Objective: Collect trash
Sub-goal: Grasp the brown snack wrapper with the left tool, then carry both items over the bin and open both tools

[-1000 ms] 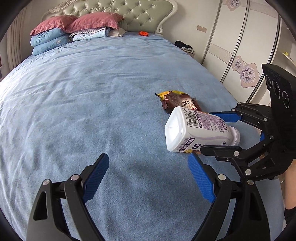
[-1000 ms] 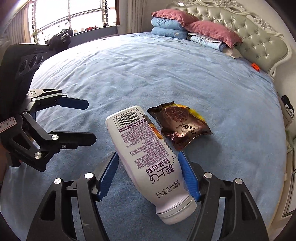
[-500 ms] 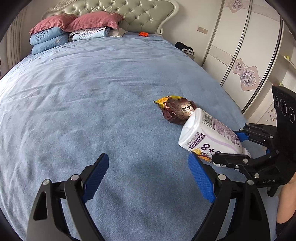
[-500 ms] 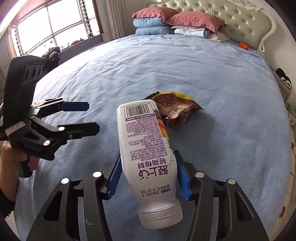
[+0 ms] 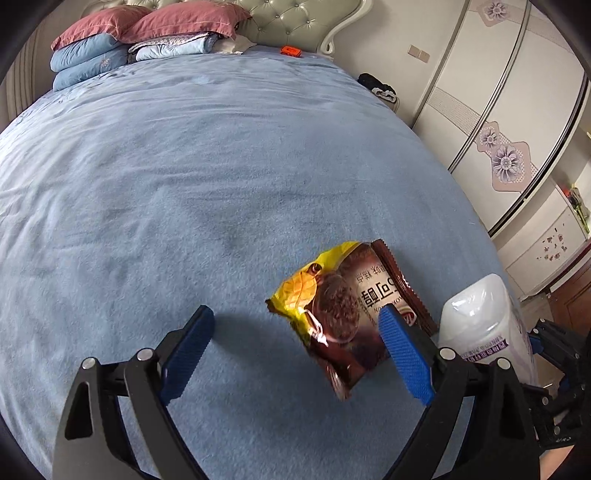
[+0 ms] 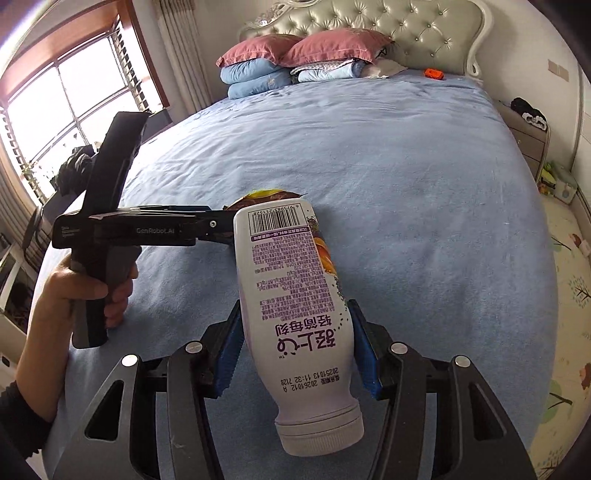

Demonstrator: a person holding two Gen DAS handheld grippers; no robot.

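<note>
**A:** Quick check on the trash. Where's everything sitting?

**B:** Snack wrapper point(image 5: 332, 306) lying flat on the blue bed point(image 5: 184, 184), close to the right-hand edge as seen from the left wrist. Left gripper point(image 5: 295, 314) right over it, jaws spreading wider, no squeeze yet. Wrapper partly in the gap, right pad in front of its brown end, left pad off over bare blanket.

**A:** And the bottle?

**B:** White bottle point(image 6: 288, 266) pinched around the middle by the right gripper point(image 6: 295, 314), both blue pads pressed tight on the label. Cap end towards the camera, barcode end aimed at the headboard point(image 6: 369, 22). Just beside the wrapper, out by that same edge of the bed. Can't tell whether it clears the blanket.

**A:** Room to move?

**B:** Loads. Whole middle of the bed bare, pillows point(image 5: 147, 29) stacked well away at the head end, small orange thing point(image 5: 290, 50) up there too. Tight only on the right: bed edge, then wardrobe doors point(image 5: 498, 110) near it. Hand point(image 6: 92, 291) wrapped round the left gripper's handle, over the window-side edge.
</note>
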